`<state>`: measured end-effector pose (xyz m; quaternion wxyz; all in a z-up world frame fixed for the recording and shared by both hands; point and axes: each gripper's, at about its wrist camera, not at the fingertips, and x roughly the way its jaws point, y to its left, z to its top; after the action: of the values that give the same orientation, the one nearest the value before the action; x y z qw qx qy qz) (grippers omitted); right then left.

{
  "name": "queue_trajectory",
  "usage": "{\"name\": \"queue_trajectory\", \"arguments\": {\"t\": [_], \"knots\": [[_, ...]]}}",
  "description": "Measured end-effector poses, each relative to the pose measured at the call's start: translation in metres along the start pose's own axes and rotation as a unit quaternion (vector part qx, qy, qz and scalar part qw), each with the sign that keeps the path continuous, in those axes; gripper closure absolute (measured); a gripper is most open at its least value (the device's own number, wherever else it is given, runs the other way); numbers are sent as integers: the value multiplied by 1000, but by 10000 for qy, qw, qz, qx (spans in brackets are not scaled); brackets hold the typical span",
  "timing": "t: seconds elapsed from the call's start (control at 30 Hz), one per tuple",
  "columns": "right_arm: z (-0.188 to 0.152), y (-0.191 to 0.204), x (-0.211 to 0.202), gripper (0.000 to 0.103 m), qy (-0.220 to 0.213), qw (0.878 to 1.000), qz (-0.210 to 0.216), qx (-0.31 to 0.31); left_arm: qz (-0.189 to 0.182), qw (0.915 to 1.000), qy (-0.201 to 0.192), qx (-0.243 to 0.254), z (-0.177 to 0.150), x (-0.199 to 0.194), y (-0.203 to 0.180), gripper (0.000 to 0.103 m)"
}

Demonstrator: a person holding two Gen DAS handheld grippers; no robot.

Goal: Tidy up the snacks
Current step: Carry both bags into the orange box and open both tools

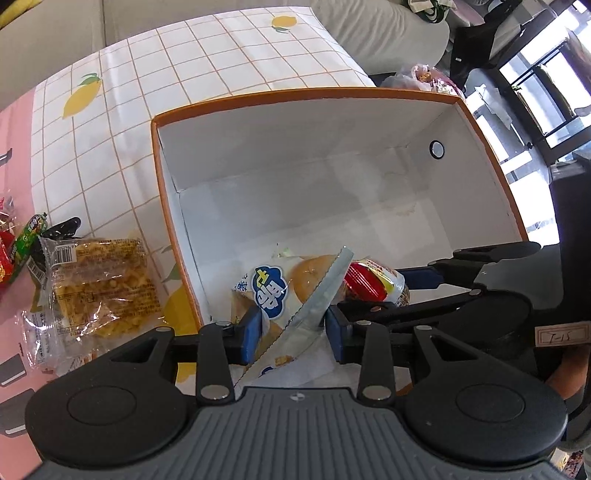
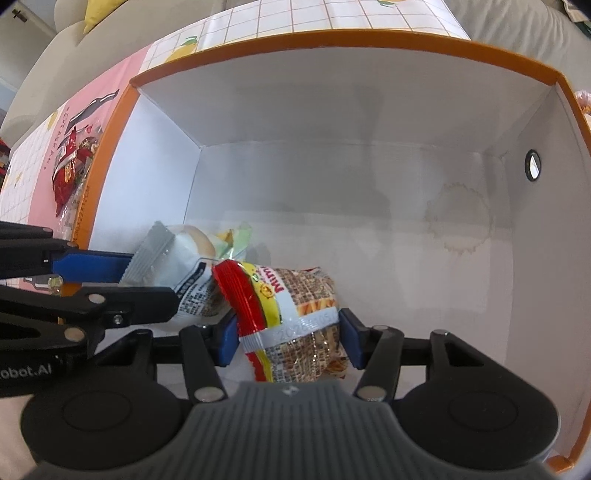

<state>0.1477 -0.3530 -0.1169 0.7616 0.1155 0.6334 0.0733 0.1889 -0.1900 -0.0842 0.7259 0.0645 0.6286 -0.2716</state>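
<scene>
An orange-rimmed box [image 1: 258, 96] with a white inside stands on the table; its rim also shows in the right wrist view [image 2: 332, 37]. My left gripper [image 1: 291, 332] holds a white bread packet with a blue logo [image 1: 273, 291] between its blue pads, just inside the box's near wall. My right gripper [image 2: 290, 339] holds a red and yellow noodle packet [image 2: 295, 314] low inside the box, next to the bread packet [image 2: 184, 254]. In the left wrist view the noodle packet [image 1: 373, 282] lies just right of the bread packet.
Left of the box on the lemon-print cloth [image 1: 110, 147] lie a clear packet of yellow crisp snack [image 1: 99, 288] and green and red packets [image 1: 26, 243]. A red snack packet [image 2: 72, 166] lies outside the box's left wall. A sofa [image 1: 388, 33] is behind.
</scene>
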Motion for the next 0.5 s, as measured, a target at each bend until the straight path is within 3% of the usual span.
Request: {"name": "queue_trajectory", "arguments": {"t": [0.17, 0.43, 0.5], "knots": [[-2, 2, -3, 44, -47, 10000, -80, 10, 39, 9999, -121, -47, -2, -8, 2, 47], [-7, 5, -27, 32, -263, 9995, -174, -26, 65, 9989, -458, 45, -8, -38, -6, 37], [-9, 8, -35, 22, -350, 9990, -276, -66, 59, 9979, -637, 80, -13, -51, -7, 37]]}}
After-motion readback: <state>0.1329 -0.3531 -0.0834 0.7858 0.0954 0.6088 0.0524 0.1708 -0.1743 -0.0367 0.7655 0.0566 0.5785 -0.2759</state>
